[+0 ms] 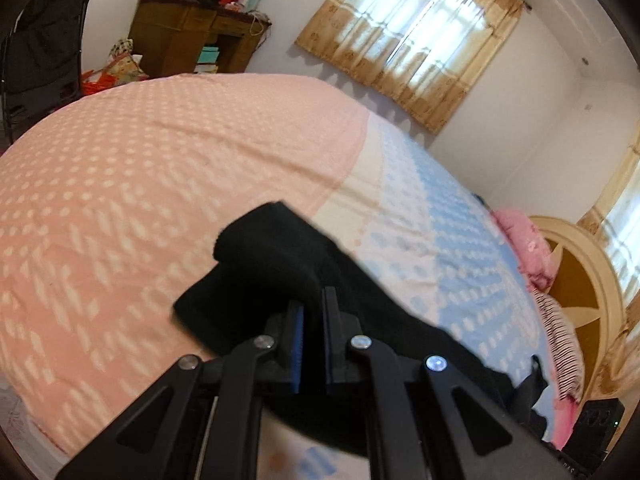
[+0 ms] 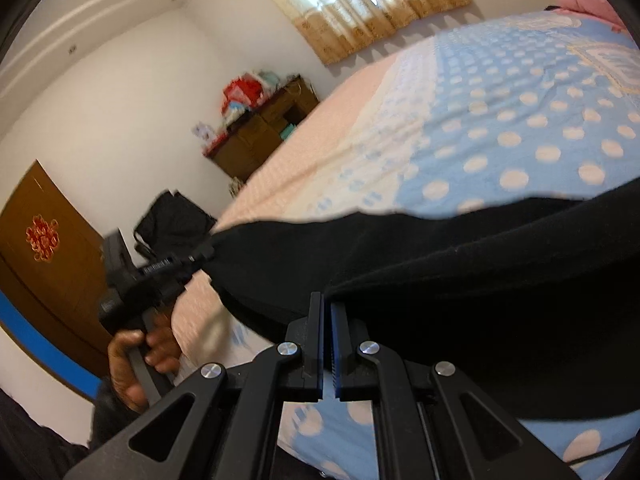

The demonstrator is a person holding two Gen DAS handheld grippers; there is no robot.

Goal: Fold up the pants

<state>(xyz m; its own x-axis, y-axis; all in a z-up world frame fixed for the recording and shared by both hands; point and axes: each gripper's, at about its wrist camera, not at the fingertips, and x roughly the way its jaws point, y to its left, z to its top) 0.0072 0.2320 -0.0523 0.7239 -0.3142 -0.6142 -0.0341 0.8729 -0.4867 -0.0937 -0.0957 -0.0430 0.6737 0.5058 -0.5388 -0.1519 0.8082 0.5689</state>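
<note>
Both sets of jaws are clamped on black cloth: the left gripper (image 1: 314,304) has its blue pads pressed on a bunched fold of the pants (image 1: 280,264), and the right gripper (image 2: 327,308) pinches an edge of the same garment with its jaws nearly touching.

Biggest thing in the room is the bed (image 1: 120,168), its spread pink with pale dots on one half and blue with white dots on the other. Across it, near the close edge, lie the pants, a broad dark sheet stretched between the two grips and sagging a little where nothing holds it. From the right wrist view, the person's left hand (image 2: 136,356) can be seen wrapped round the handle of the left gripper, off at the far end of the cloth.

Cloth like this looks soft, limp and light; I'd judge it will drape and slump rather than keep any shape, and thick folds may slip if pinched shallow. Hems, waistband and corners seem the sensible holds, both ends carried level so the fold lands flat.

Behind stand a brown cabinet (image 1: 188,36) piled with boxes, and curtains (image 1: 404,36) over the window.
</note>
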